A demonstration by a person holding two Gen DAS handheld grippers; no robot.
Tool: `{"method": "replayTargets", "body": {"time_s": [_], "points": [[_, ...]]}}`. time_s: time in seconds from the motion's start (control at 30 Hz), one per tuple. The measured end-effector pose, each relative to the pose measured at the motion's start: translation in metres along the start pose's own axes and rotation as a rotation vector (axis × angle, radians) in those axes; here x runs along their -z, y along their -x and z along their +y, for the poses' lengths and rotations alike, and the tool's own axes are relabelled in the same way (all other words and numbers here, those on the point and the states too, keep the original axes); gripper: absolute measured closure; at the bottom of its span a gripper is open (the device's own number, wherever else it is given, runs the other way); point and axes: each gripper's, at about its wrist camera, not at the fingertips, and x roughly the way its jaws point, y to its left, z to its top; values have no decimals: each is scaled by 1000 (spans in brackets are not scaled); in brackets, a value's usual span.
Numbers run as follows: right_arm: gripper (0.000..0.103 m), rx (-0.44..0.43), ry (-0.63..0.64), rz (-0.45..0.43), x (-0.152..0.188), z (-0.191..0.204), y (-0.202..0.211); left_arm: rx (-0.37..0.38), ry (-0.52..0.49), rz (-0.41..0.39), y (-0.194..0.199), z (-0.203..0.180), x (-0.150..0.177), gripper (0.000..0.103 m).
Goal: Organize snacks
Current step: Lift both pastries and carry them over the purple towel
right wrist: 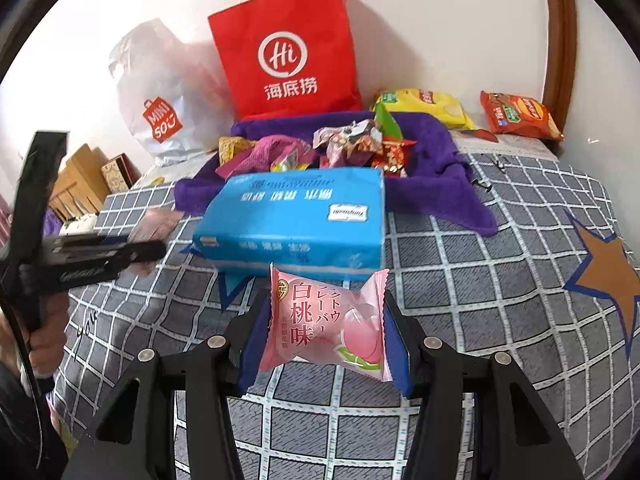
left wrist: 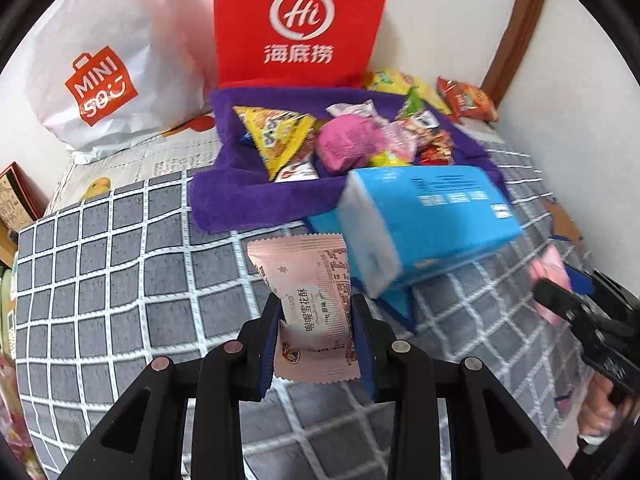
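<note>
My left gripper (left wrist: 316, 320) is shut on a pale pink snack packet (left wrist: 312, 300), held above the checked cover. A pink peach-flavour packet (right wrist: 326, 324) sits gripped between the blue pads of my right gripper (right wrist: 326, 332). Beyond both lies a blue tissue pack (right wrist: 296, 220) (left wrist: 424, 224). Behind it a purple towel (left wrist: 228, 200) (right wrist: 440, 148) holds a heap of mixed snacks (left wrist: 340, 140) (right wrist: 320, 148). In the left wrist view the right gripper (left wrist: 556, 296) shows at the right edge, blurred, with its pink packet. The left tool's black body (right wrist: 80, 256) appears at the left of the right wrist view.
A red paper bag (right wrist: 288, 52) (left wrist: 300, 20) and a white shopping bag (left wrist: 100, 72) (right wrist: 160, 92) stand against the wall. Yellow (right wrist: 424, 108) and orange (right wrist: 520, 116) chip bags lie at the back right. A grey checked cover (right wrist: 480, 280) spreads everywhere; boxes (right wrist: 80, 180) stand at the left.
</note>
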Motion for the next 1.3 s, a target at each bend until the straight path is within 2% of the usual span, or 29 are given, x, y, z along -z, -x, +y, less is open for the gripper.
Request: {"method": "replayTargets", "body": {"time_s": [0.27, 0.4, 0.63, 1.03, 1.3], "points": [[51, 38, 20, -53, -34, -7, 16, 68, -21, -32, 27, -31, -13, 71], [51, 74, 44, -77, -56, -7, 22, 87, -46, -55, 32, -47, -28, 71], [52, 73, 62, -116, -85, -11, 27, 108, -51, -71, 34, -59, -63, 71], [52, 43, 36, -172, -169, -26, 16, 77, -14, -110, 30, -32, -131, 71], [52, 10, 16, -173, -207, -26, -19, 66, 69, -98, -2, -5, -166, 71]]}}
